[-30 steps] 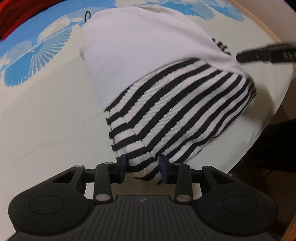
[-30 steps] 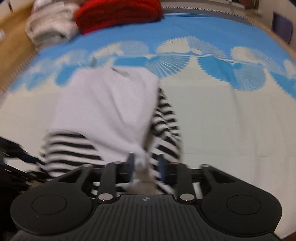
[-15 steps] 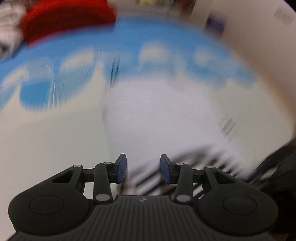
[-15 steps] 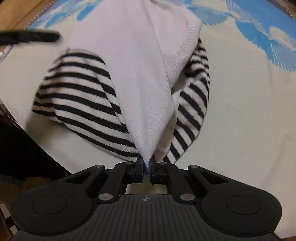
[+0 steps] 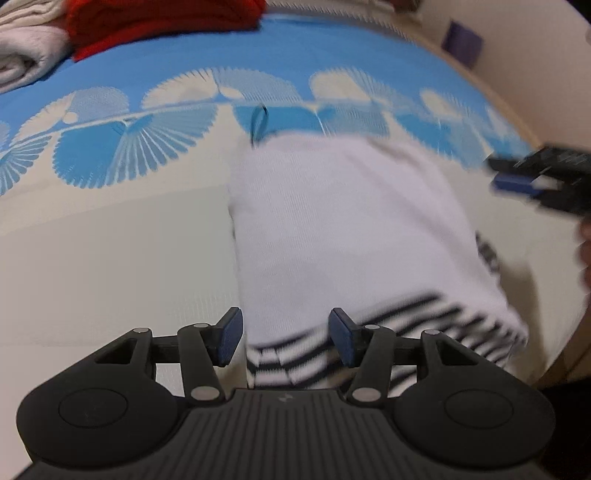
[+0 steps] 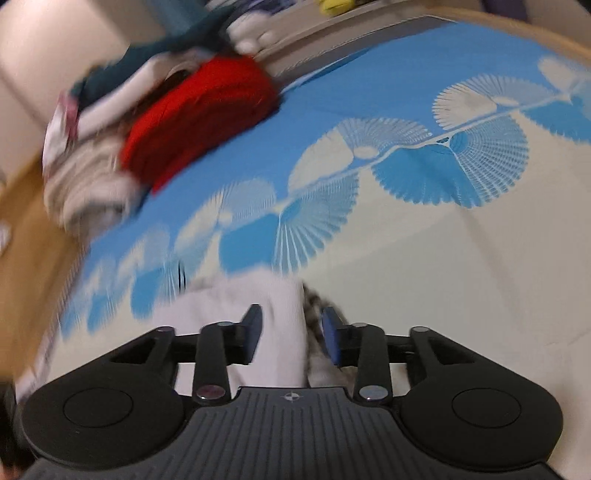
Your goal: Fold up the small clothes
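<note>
Two hand-held grippers, both released: our left hand-held gripper (image 5: 285, 336) and right hand-held gripper (image 6: 291, 334) have just been opening, cloth lying between the jaws but unpressed. We judge a jaw could snag the hem on pulling away and undo the fold. Our white-and-striped garment (image 5: 347, 229) lies folded on the counter's blue-patterned cloth (image 5: 92, 229), directly beneath both.

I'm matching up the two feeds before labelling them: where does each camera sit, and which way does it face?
Left wrist: on the left gripper, looking down over the garment towards the red pile; the right gripper shows at the right edge.
Right wrist: on the right gripper, facing across the cloth towards that pile; jaws apart, having just opened.
Shared: garment, cloth, pile.
</note>
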